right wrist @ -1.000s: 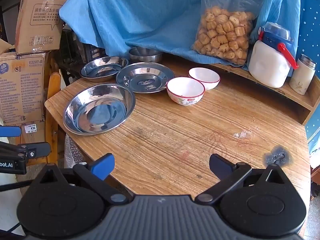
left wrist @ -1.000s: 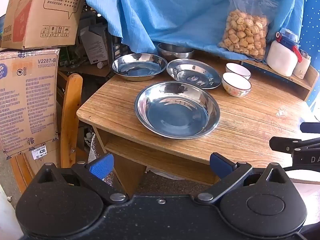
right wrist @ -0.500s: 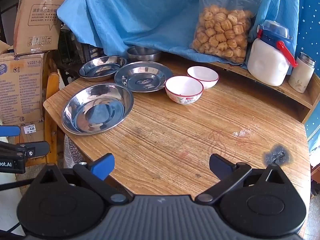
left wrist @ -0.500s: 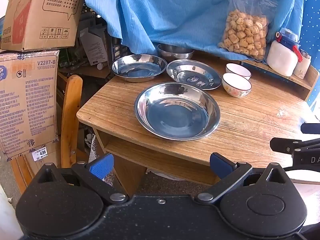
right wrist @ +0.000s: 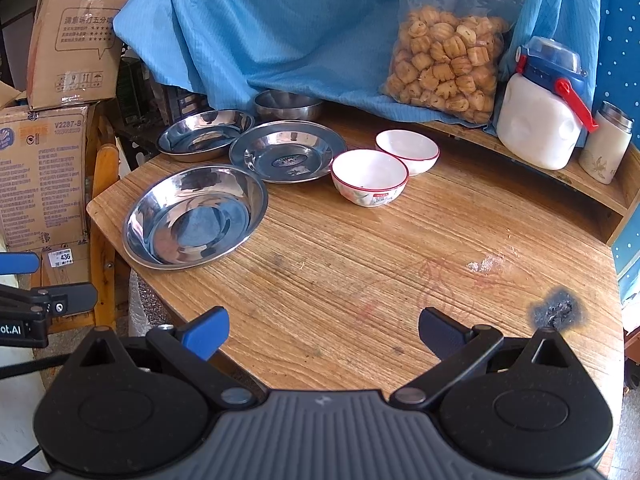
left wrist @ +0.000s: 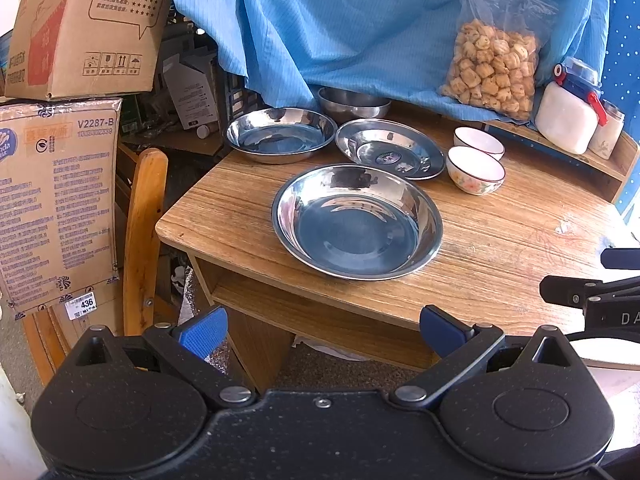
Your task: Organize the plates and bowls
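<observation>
Three steel plates lie on the wooden table: a large near plate, a far-left plate and a middle plate. Behind them a steel bowl sits partly under the blue cloth. Two white bowls stand to the right, one nearer, one farther. My left gripper hangs open before the table's front-left edge. My right gripper is open above the near table edge. Both hold nothing.
A blue cloth drapes the back. A snack bag, a white jug and a small flask stand on a raised shelf at right. Cardboard boxes and a wooden chair are on the left.
The right gripper has drifted slightly, so the table scene sits a little lower and further right in its view. The left view is almost unchanged. Both stay open.
</observation>
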Motion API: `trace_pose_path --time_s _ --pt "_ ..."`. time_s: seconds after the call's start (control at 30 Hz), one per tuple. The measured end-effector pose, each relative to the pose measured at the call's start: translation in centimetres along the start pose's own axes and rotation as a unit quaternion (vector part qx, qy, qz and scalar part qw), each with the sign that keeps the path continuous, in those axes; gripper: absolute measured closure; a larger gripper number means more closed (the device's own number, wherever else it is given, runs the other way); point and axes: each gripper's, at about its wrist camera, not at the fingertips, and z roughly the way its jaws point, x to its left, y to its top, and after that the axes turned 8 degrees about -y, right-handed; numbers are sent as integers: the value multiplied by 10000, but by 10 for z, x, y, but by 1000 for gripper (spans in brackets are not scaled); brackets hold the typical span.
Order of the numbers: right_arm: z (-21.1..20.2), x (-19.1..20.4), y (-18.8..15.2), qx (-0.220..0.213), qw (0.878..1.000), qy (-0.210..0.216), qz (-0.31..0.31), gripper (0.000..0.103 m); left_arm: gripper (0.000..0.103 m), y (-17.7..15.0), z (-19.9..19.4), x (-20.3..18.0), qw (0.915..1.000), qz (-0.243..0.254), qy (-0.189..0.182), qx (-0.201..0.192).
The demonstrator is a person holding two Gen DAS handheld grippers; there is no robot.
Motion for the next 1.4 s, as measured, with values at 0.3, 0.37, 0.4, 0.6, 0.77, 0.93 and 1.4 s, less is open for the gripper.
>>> trace_pose_path --time_s 0.3,0.37,0.4,0.6,0.77,0.93,1.4 --pt "0 -1 0 32 10000 -14 16 0 1 0 1 1 10000 -27 -39 6" --pt "1 -2 0 39 10000 -15 28 0 1 0 1 2 10000 -33 -40 5" --pt "1 -2 1 43 10000 -13 31 0 1 1 1 2 10000 -36 -38 2" --pt "1 -3 1 40 10000 -12 26 0 1 1 1 3 10000 -33 -36 -7" --pt "1 -3 1 48 10000 -5 36 0 1 2 1 4 10000 -42 -21 -2" --pt "2 -3 2 54 10000 -3 59 0 1 4 2 4 10000 -40 0 -4" --pt "8 -5 6 77 9999 32 68 0 1 8 4 2 10000 -10 61 -48"
